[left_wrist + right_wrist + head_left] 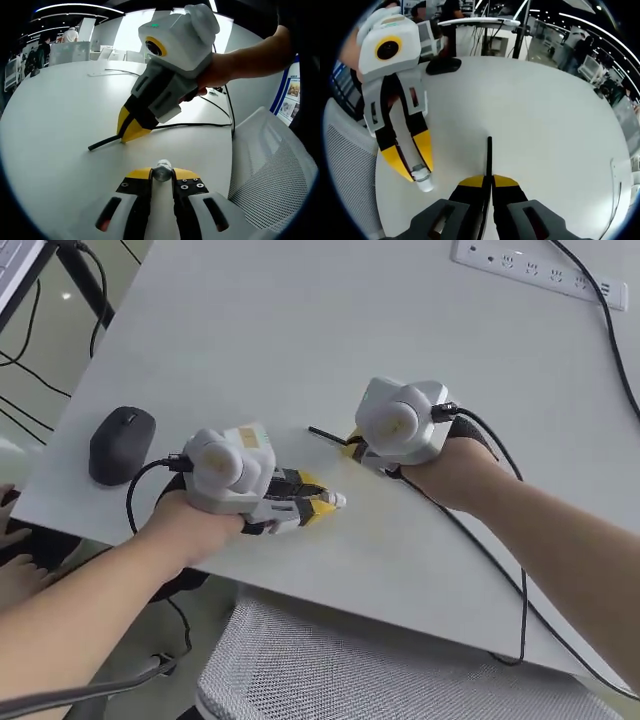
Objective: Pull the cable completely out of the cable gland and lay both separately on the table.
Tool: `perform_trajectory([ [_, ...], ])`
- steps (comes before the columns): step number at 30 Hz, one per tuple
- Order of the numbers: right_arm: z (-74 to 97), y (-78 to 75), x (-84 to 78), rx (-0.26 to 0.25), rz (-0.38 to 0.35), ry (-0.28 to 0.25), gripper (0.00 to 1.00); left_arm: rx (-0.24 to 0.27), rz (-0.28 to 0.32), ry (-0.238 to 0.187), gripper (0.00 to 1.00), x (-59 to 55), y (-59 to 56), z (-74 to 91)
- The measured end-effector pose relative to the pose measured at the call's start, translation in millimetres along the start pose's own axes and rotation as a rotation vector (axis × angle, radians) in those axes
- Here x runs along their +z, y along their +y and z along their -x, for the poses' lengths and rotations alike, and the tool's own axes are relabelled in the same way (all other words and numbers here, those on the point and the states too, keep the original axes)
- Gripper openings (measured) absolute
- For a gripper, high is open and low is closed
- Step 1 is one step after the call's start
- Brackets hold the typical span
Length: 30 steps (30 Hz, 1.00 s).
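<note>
Mouse (122, 445) sits at the left edge of the bench (300, 330). Right of it, my left tool (322, 502) is clenched on the gland (162, 170), pinched at the jaw tips, low over the near part of the bench; I cannot tell whether the gland touches the surface. Gland and cable (326, 433) are apart, nothing joining them. The cable lies just far-right of the gland, a black length flat on the bench, free end pointing left. My right tool (488, 181) is clamped on its other end, tips down at the surface. Power strip (540, 272) at far right. Mesh chair (400, 670) by the near edge.
</note>
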State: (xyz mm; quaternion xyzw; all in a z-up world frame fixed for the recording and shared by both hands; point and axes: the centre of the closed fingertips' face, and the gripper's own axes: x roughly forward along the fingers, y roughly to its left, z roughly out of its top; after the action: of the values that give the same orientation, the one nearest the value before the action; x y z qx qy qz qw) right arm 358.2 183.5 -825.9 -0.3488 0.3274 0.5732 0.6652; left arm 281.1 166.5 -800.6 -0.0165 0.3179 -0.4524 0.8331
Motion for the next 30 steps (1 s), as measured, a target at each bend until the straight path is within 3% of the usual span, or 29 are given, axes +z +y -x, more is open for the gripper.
perform_trajectory([
  [10, -0.4, -0.5, 0.2, -0.008, 0.013, -0.005, 0.0, 0.009, -0.019, 0.02, 0.16, -2.3, 3.3, -1.2],
  [15, -0.6, -0.9, 0.3, -0.004, 0.012, -0.006, 0.0, 0.01, -0.049, 0.058, 0.16, -8.8, 3.0, -2.8],
  [30, -1.0, -1.4, 0.4, 0.001, 0.011, 0.0, 0.01, 0.018, -0.042, 0.069, 0.16, -11.0, 3.6, -4.5],
])
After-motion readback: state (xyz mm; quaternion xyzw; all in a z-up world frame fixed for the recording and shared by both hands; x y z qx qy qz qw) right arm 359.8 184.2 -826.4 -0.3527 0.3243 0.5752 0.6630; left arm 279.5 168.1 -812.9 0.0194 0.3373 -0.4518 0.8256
